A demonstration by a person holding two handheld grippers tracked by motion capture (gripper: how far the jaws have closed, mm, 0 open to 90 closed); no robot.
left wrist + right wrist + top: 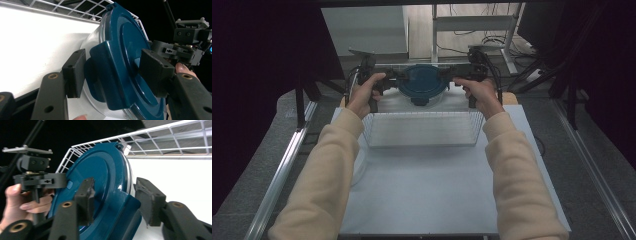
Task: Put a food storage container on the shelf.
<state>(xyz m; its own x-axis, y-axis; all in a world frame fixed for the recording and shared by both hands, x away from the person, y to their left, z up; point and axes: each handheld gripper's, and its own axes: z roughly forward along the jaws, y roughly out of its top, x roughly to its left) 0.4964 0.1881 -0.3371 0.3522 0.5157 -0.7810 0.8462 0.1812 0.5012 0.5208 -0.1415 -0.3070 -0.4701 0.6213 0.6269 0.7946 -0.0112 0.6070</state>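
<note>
Right gripper view: left hand (22,202) behind lid (100,177)

Your near half of the white table (427,190) lies open, so you can pull back freely. Ahead, the wire basket (422,130) spans the width between your forearms (its rim stands up), and the blue-lidded container (423,84) blocks the gap behind it.

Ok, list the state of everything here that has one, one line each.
Blue lid: on the clear container, side latch flaps lifted.
Left gripper: open, jaws either side of a latch flap.
Right gripper: open, astride the other flap.
Wire basket: upright, nothing inside.
</note>
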